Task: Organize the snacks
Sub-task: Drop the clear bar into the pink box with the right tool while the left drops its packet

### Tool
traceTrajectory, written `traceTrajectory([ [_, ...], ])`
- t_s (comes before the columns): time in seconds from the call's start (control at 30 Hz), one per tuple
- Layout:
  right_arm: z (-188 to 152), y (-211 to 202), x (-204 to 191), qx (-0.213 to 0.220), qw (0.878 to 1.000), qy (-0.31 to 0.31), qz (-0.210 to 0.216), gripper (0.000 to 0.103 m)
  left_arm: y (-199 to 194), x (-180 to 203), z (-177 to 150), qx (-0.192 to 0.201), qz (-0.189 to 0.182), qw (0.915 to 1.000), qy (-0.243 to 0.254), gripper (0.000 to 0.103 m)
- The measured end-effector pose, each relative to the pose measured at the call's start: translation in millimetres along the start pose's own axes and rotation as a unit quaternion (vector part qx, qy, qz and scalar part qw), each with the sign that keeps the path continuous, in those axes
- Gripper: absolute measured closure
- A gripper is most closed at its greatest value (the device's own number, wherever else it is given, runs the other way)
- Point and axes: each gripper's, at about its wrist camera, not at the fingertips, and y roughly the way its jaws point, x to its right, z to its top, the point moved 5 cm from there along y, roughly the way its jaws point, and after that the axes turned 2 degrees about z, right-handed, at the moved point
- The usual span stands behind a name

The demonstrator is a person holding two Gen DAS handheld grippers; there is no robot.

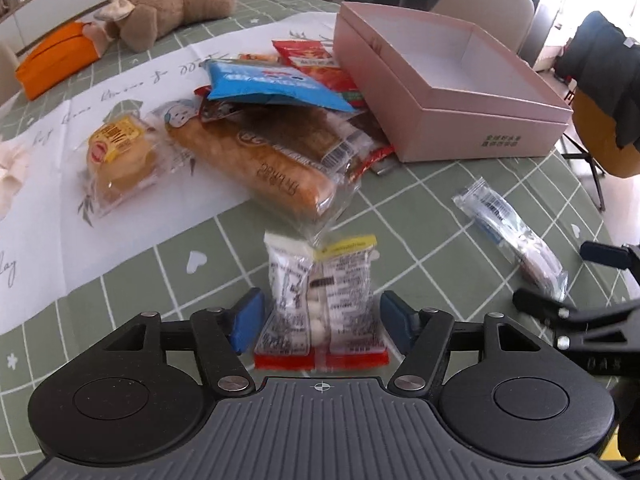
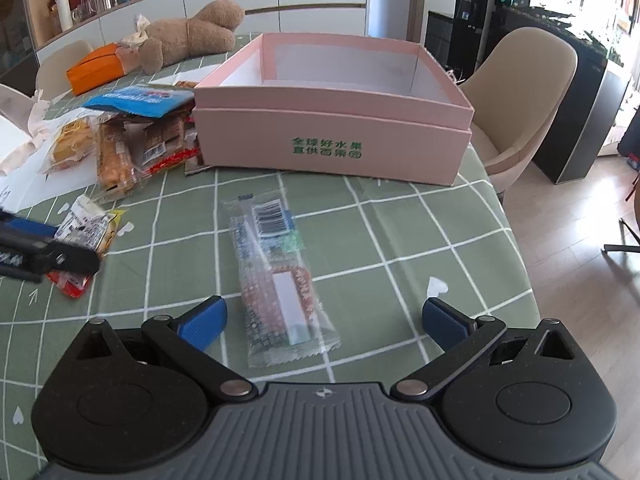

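- Left wrist view: left gripper is seen with jaws apart; a small white snack packet with yellow top edge and red bottom edge lies between the blue pads, not pressed by either pad.
- The packet rests on the green checked tablecloth, its far end touching the clear wrapper of a long bread loaf.
- A pile of snacks is seen behind: a round cake in a yellow-label bag, a blue packet on top, a red packet leaning toward the box.
- The pink box is open, placed right of the pile; no snack is visible inside from either view.
- Right wrist view: right gripper is held wide open; a long clear-wrapped snack bar with barcode lies on the cloth between the fingers, closer to the left pad, touched by neither.
- The bar lies in front of the pink box, apart from it.
- The left gripper's black fingers are seen at the left edge of this view, over the small white packet.
- A brown plush bear and an orange tissue box are placed at the far side of the table.
- A beige chair is seen right of the box.
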Motion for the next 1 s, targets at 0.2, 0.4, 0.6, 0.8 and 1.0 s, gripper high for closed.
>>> traceTrajectory([
  [0.2,17.9,2.3,1.8,-0.012,1.000,0.003,0.022,0.026,-9.1,10.0,-8.9,0.005,-0.039,0.9992,0.007,0.044],
  [0.4,34.5,-7.8,-0.6,-0.072,0.995,-0.009,0.074,0.067,-46.3,22.4,-6.3,0.043,-0.081,0.9956,0.019,0.050],
  [0.6,125.7,-95.7,20.2,0.034,0.993,-0.007,0.111,0.067,-124.4,28.6,93.0,0.156,-0.145,0.9768,0.015,0.050],
  [0.8,233.1,-120.1,41.9,0.089,0.992,-0.009,0.084,0.055,-120.3,45.4,200.7,0.159,-0.183,0.9700,0.009,0.047],
  [1.0,225.3,-74.2,54.1,0.082,0.996,-0.025,-0.001,0.021,-5.9,63.2,211.2,0.052,-0.140,0.9879,0.040,0.051],
])
